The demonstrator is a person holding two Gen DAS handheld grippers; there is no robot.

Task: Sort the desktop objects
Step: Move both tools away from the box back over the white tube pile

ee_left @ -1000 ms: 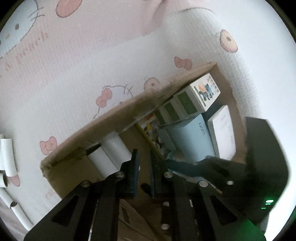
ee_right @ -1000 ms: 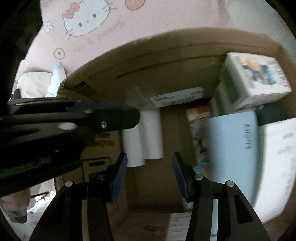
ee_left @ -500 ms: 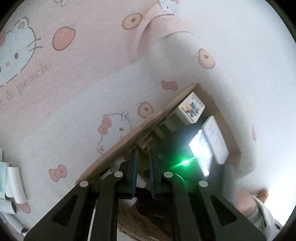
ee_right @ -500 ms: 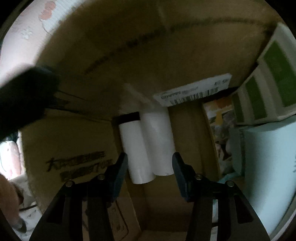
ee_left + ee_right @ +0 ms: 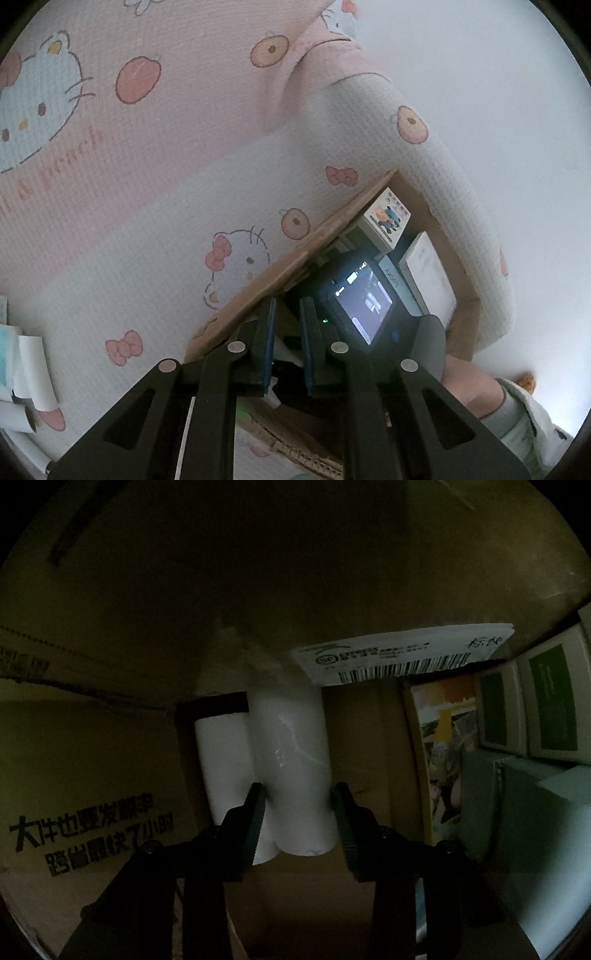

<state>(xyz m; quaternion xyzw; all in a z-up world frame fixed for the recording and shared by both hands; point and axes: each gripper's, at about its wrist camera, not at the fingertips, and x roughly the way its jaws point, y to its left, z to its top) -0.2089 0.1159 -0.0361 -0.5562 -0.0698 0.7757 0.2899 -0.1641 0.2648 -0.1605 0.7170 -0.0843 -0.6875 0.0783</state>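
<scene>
Paper roll (image 5: pixel 295 768) lying deep in the cardboard box (image 5: pixel 92 738) has the right tool (image 5: pixel 298 806) closing around it beside its twin, so I'd squeeze square before lifting, left tool (image 5: pixel 287 345) idling nearly shut, empty.

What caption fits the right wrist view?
Right gripper, jaws just closing, straddles a white roll inside the cardboard box.
</scene>
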